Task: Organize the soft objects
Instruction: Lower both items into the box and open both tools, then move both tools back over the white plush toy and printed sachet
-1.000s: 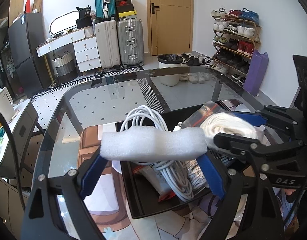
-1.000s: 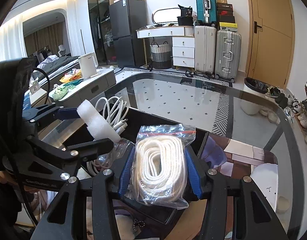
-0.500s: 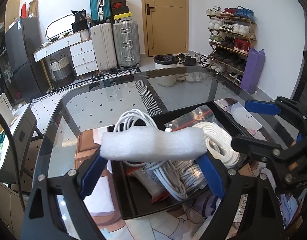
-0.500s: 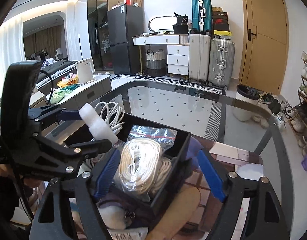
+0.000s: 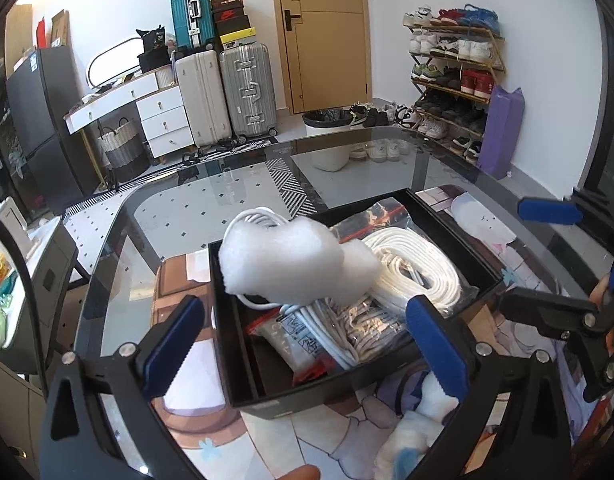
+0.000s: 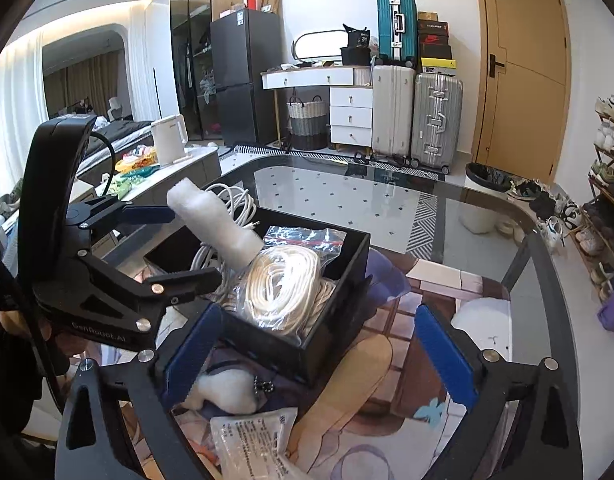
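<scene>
Left hand-held gripper [image 5: 303,340] gapes below foam [image 5: 291,266] over crowded box [image 5: 459,220].

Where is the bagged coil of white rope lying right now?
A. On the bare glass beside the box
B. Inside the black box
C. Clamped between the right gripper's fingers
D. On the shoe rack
B: the bagged coil of white rope rests inside the black box, while the right gripper stands open and empty in front of it.
</scene>
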